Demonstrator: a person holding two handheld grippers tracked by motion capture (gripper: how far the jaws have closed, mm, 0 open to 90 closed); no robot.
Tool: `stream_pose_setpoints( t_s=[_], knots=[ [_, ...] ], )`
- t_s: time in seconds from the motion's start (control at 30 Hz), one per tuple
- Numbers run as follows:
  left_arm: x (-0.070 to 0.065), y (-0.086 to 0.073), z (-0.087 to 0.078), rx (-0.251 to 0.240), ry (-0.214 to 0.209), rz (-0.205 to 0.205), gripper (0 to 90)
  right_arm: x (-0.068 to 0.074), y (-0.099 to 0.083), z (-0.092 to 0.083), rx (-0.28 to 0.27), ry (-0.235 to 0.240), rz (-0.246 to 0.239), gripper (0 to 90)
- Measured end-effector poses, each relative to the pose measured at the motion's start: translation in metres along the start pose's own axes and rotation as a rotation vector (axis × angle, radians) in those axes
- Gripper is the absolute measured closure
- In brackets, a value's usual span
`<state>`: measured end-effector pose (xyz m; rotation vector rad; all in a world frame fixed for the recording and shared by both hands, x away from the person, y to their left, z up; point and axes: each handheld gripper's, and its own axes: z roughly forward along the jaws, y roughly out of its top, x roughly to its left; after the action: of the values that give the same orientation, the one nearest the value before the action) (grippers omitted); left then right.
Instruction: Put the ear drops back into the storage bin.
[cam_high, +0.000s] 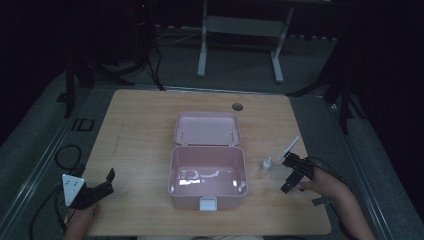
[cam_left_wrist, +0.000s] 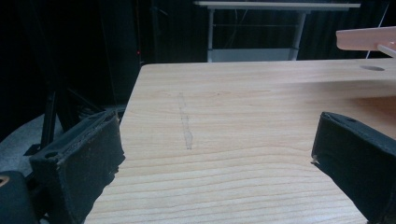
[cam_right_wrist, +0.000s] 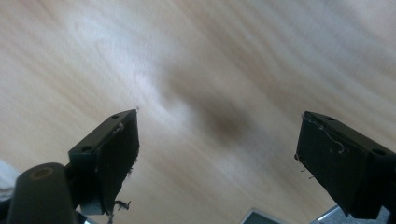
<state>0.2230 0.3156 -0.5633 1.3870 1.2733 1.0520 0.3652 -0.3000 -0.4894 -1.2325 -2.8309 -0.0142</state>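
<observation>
Hovering over bare wood, the right gripper (cam_high: 291, 161) has its jaws spread wide with nothing between them; its own view shows blurred bench grain between the two black pads. Just beside those jaws lie the things it seems to be after: a small white bottle (cam_high: 266, 165) standing upright on the bench, and a thin white stick-like item (cam_high: 291, 146), perhaps a syringe or dropper, lying aslant just past the gripper's tip. Neither is touched as far as I can tell.

The left gripper (cam_high: 97, 190) rests at the near left corner of the bench (cam_high: 140, 130), its jaws also wide apart and holding nothing, pointing across open wood toward the far edge.

In the middle of the bench sits a pink box (cam_high: 208, 176) with its lid (cam_high: 207, 128) thrown back, the inside looking bare apart from glare.

My reading is that the step in hand is the reach for one of the small items to the right of the box, likely to put it inside. The next move calls for lining the open jaws around the bottle or the stick, closing gently, since both are light and tip easily, then carrying it left over the box wall.
</observation>
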Motion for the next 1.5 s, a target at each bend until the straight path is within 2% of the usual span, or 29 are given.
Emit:
stream_pose_setpoints(
  t_s=[0.23, 0.47, 0.87, 0.93, 1.1, 1.3, 1.43, 1.5],
  knots=[
    [0.000, 0.000, 0.000, 0.002, 0.000, 0.000, 2.0, 0.002, 0.019, -0.002, 0.020, -0.022, -0.018, 13.0],
    [0.000, 0.000, 0.000, 0.001, 0.000, 0.000, 2.0, 0.006, 0.040, -0.004, 0.001, -0.033, -0.016, 14.1],
    [0.000, 0.000, 0.001, 0.004, 0.001, 0.004, 2.0, 0.006, 0.071, -0.002, 0.003, -0.009, -0.006, 15.2],
    [0.000, 0.000, 0.000, 0.004, 0.001, 0.003, 2.0, 0.006, 0.074, 0.000, -0.005, -0.013, -0.007, 20.8],
    [0.000, 0.000, 0.001, 0.005, 0.000, 0.003, 2.0, 0.007, 0.081, 0.003, -0.003, -0.012, -0.013, 25.5],
    [0.000, 0.000, 0.000, 0.004, 0.001, 0.003, 2.0, 0.007, 0.087, 0.007, 0.003, -0.006, -0.007, 37.7],
    [0.000, 0.000, 0.000, 0.004, 0.000, 0.003, 2.0, 0.007, 0.091, 0.009, 0.022, 0.001, -0.018, 46.6],
    [0.000, 0.000, 0.000, 0.004, 0.000, 0.003, 2.0, 0.008, 0.092, 0.011, 0.037, 0.001, -0.016, 47.5]
  ],
)
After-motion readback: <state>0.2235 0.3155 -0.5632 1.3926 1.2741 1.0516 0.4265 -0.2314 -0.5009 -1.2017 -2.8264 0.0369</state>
